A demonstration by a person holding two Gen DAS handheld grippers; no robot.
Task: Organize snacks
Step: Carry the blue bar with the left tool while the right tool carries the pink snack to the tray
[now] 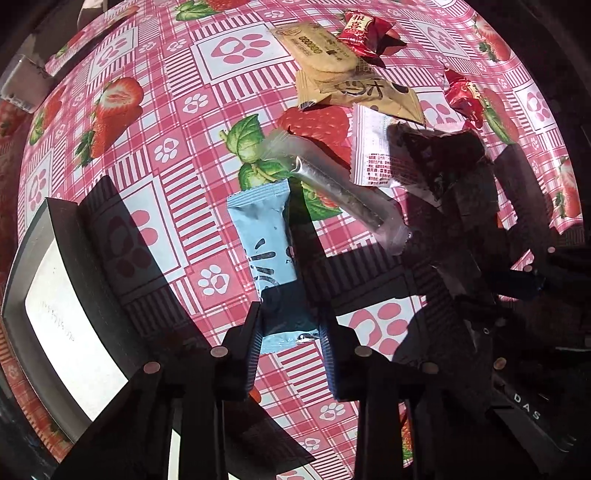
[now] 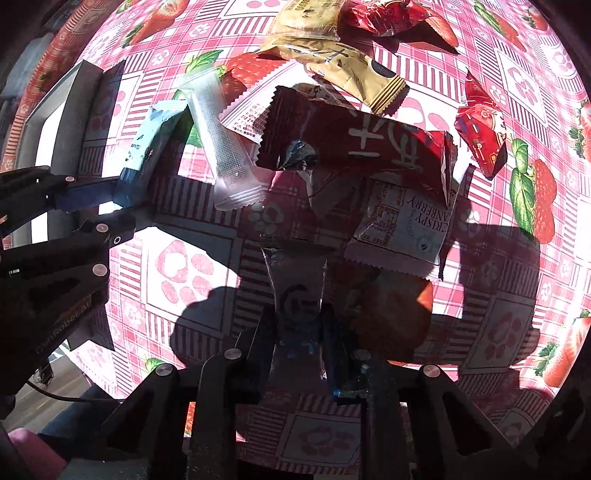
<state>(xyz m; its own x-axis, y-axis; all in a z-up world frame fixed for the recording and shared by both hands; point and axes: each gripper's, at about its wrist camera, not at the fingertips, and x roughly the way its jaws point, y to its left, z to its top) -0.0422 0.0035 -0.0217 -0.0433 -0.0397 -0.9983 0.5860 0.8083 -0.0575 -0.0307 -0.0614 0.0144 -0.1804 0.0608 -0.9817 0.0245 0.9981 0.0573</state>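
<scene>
My left gripper point(image 1: 290, 332) is shut on a light blue snack packet point(image 1: 267, 243) and holds it above the tablecloth; the packet point(image 2: 147, 151) and that gripper point(image 2: 122, 192) also show at the left of the right wrist view. My right gripper point(image 2: 299, 332) is shut on a clear-ended snack packet point(image 2: 297, 284) in shadow. A pile of snacks lies ahead: a clear stick packet point(image 1: 332, 184), a dark red packet point(image 2: 354, 136), a white cranberry packet point(image 2: 402, 225), tan packets point(image 1: 354, 92) and red candies point(image 1: 364, 31).
A grey box with a white floor point(image 1: 55, 306) stands at the left, beside the left gripper. The table wears a pink strawberry and paw-print cloth point(image 1: 155, 110). Strong shadows of both grippers fall across it.
</scene>
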